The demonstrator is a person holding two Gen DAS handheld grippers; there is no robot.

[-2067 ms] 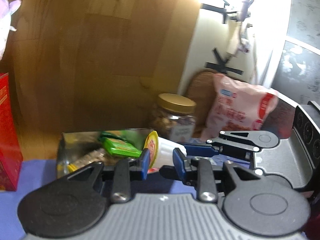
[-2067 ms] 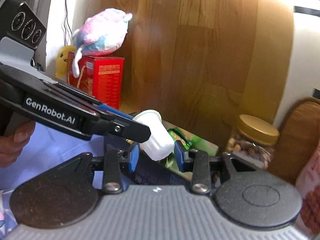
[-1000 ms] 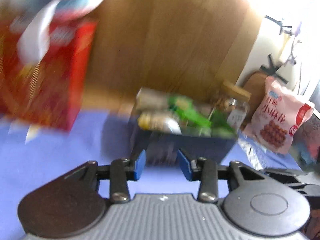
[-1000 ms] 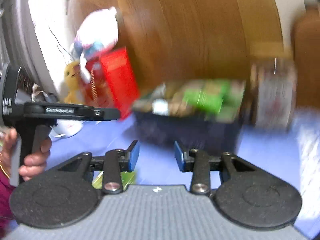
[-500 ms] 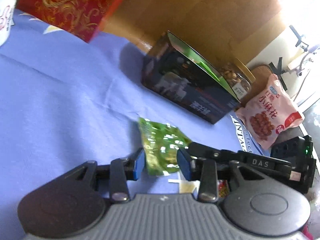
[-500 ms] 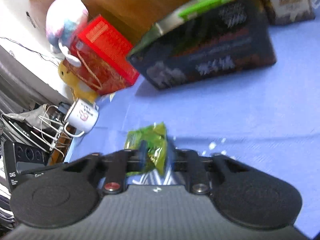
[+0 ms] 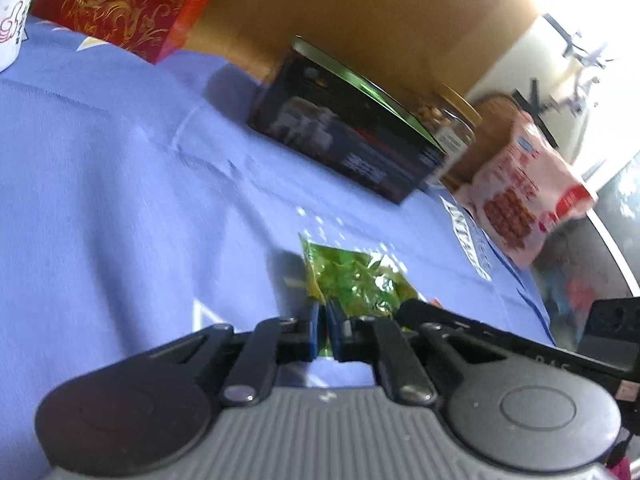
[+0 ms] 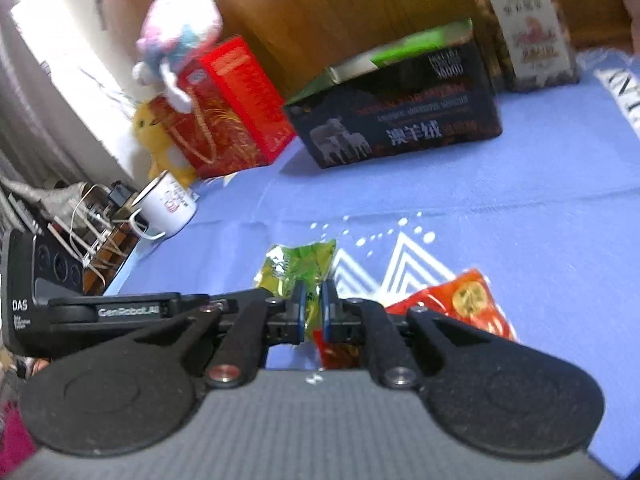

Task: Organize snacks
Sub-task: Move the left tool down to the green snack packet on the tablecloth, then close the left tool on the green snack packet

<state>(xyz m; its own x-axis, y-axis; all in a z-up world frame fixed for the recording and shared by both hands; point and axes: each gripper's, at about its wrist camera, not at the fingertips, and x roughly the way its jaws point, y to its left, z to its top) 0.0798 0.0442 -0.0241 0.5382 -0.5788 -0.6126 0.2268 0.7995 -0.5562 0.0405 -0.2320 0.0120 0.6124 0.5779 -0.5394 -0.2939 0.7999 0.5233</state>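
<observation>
A crinkled green snack packet [image 7: 356,280] [image 8: 300,264] lies on the blue cloth [image 7: 120,200]. My left gripper [image 7: 323,320] is closing, its blue pads pinching the packet's near edge. From the other side my right gripper [image 8: 312,310] is closing too, pads pressed on the same packet. Each tool shows in the other's view: the right one [image 7: 500,344] at lower right, the left one [image 8: 120,312] at lower left. A red snack packet [image 8: 452,304] lies just right of the green one. The open dark box [image 8: 400,120] [image 7: 348,140] with green packets inside stands behind.
A nut jar [image 8: 528,32] and a pink snack bag [image 7: 520,196] stand right of the box. To its left are a red gift box [image 8: 228,108], a plush toy [image 8: 180,28], a yellow toy [image 8: 156,136] and a white mug [image 8: 168,204]. A wooden wall backs the table.
Both grippers have dropped from the box to the cloth and closed from open onto the green packet. The white cup held earlier is gone from view.
</observation>
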